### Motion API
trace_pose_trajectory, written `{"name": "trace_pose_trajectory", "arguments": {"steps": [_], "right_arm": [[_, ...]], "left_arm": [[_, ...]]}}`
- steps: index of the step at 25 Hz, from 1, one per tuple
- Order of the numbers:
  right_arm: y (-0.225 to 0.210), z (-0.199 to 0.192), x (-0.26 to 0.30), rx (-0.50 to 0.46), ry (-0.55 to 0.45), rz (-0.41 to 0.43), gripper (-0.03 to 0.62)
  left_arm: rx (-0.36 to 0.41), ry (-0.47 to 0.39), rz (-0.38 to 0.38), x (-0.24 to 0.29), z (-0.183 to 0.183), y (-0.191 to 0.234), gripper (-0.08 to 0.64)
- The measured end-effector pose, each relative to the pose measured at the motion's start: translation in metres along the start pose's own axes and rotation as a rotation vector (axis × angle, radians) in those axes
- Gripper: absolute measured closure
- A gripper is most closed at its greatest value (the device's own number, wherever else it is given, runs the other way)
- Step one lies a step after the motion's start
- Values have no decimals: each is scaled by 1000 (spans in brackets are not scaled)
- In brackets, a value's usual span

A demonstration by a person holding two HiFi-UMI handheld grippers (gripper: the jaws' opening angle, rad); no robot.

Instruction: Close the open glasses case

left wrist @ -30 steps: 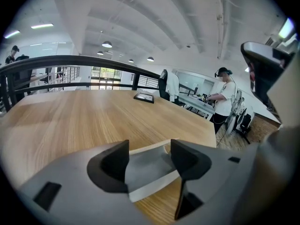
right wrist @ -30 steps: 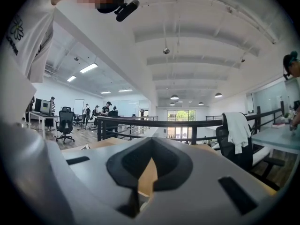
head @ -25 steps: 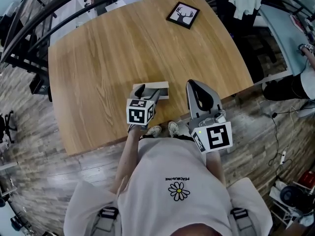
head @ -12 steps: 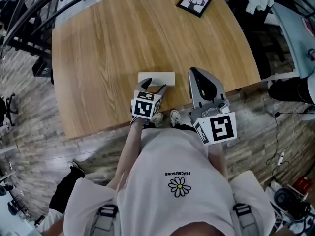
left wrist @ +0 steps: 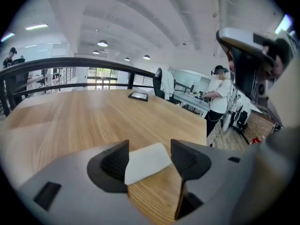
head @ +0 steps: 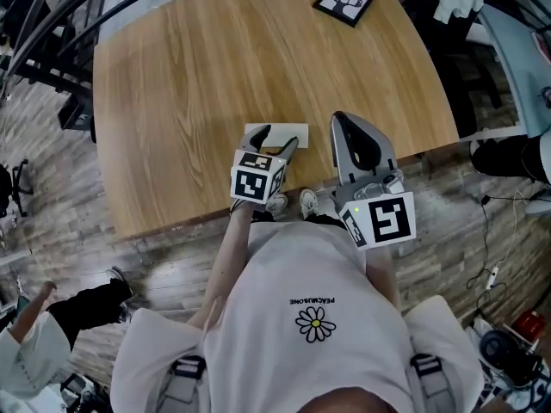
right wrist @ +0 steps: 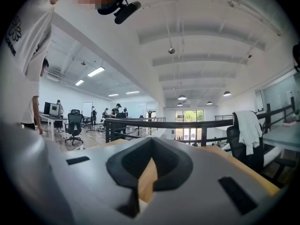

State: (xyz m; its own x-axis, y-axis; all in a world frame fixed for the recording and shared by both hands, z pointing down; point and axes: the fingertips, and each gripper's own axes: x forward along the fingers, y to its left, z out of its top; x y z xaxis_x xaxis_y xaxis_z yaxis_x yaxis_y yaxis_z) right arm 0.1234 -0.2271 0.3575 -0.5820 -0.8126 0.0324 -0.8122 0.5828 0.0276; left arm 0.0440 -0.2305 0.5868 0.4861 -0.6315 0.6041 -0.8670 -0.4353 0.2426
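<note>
The white glasses case lies flat on the wooden table close to its near edge. My left gripper is open, with one finger on each side of the case's near part. In the left gripper view the white case shows between the two dark pads, with a gap on each side. I cannot tell whether its lid is up or down. My right gripper is shut and holds nothing, just right of the case over the table's edge. In the right gripper view its jaws meet.
A black-framed deer picture lies at the table's far right corner, also the picture in the left gripper view. A dark railing runs behind the table. A person is on the floor at lower left, another person stands right.
The head view has shifted a little, so the table sits higher in it. A person has walked in at lower left. Both grippers keep their places by the case.
</note>
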Motion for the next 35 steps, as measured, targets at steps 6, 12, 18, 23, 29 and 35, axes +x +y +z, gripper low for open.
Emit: {"name": "trace_pose_trajectory", "arguments": {"steps": [6,12,18,23,29,35], "right_arm": [[-4,11,11,-36,-26,-13,584],[-1,27,26,-78,-73,-14,584],[8,35,37,-66,-100,0,584],[9,33,41,-104,-90,-16,584],[9,31,44,-108,-87,-14,584],[8,30,47,-94,-83,-10,584]], "left_arm": [[33,-309,42,-55,105,7,307],[205,-598,197,-141,188,1,501],[201,-789,214,-200,225,-11,537],[201,-810,259,-213,226,-1,541],[164,-804,287,-214,224,10,543],[184,-784,291,-209,223,12,543]]}}
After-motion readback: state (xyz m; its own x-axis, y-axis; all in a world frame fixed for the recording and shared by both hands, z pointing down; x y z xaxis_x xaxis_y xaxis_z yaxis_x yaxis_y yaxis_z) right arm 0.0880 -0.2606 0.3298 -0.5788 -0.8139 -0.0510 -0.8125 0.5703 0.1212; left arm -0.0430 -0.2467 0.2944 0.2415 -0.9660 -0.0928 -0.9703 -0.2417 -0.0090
